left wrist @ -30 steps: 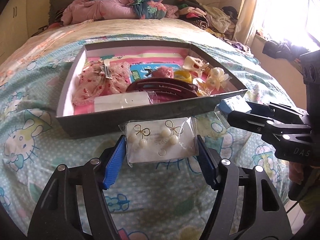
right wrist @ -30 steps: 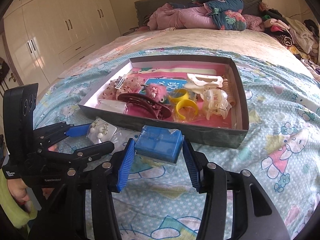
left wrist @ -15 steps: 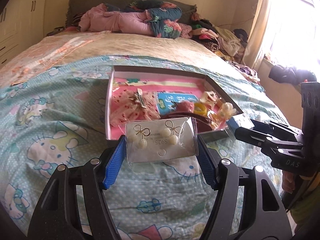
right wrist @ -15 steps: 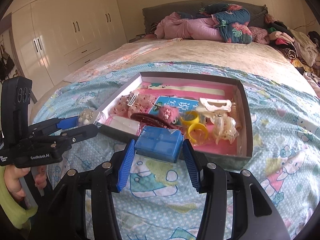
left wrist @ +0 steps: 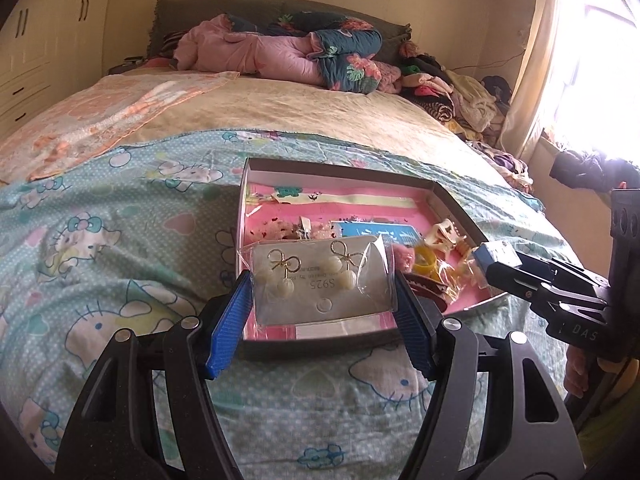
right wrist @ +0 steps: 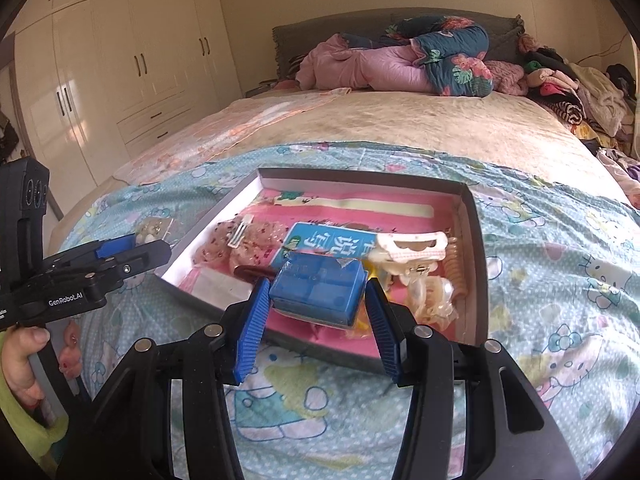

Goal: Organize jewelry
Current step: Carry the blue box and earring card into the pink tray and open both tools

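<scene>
My left gripper (left wrist: 322, 300) is shut on a clear packet of pearl bow earrings (left wrist: 320, 280) and holds it in the air above the near left part of the grey box (left wrist: 452, 196). My right gripper (right wrist: 316, 304) is shut on a small blue plastic case (right wrist: 318, 286), held above the box's near edge (right wrist: 478, 264). The pink-lined box holds hair clips, a white claw clip (right wrist: 412, 246), yellow rings (left wrist: 428, 260) and a blue card (right wrist: 332, 240). Each gripper shows in the other's view: right (left wrist: 496, 258), left (right wrist: 140, 242).
The box lies on a Hello Kitty sheet (left wrist: 100, 264) on a bed. Rolled pink and floral quilts (right wrist: 400, 64) and a clothes pile (right wrist: 568, 92) lie at the head. White wardrobes (right wrist: 120, 64) stand to the left, a bright window (left wrist: 600, 60) to the right.
Both grippers have risen and drawn back with their loads still held. The box now looks smaller and lower in both views, and more of the bed shows.
</scene>
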Tool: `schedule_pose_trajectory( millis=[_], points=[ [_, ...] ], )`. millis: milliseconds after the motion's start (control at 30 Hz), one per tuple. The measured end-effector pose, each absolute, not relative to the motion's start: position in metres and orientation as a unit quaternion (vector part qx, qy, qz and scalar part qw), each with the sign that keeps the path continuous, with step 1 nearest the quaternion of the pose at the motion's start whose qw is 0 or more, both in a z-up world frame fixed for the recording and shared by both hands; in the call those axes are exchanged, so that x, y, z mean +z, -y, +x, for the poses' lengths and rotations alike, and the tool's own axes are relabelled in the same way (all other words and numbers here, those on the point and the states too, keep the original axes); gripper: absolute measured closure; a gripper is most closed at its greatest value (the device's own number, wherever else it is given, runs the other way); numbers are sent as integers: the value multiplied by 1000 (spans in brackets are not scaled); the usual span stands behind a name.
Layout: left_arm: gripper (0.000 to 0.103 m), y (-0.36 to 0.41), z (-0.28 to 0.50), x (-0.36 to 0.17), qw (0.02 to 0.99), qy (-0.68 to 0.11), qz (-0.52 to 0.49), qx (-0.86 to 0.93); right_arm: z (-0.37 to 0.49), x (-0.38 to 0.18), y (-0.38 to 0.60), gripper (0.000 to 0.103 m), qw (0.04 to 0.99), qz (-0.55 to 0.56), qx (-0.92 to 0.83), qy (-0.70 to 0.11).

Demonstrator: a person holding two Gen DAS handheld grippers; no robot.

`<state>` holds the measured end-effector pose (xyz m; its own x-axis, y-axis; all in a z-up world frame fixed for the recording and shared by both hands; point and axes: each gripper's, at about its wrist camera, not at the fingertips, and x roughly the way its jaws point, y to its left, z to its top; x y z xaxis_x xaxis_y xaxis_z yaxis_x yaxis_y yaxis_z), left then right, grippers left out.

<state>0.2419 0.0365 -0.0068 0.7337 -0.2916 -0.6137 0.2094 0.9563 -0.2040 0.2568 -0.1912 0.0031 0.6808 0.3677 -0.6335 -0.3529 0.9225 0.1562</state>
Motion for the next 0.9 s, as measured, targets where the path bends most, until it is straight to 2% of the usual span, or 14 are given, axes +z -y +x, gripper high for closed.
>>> schedule_pose_trajectory(
  millis=[900],
  points=[
    [44,-8,315,-36,918,-375,-19,-128,303,-19,190,56,917,-15,169,-361]
  ],
)
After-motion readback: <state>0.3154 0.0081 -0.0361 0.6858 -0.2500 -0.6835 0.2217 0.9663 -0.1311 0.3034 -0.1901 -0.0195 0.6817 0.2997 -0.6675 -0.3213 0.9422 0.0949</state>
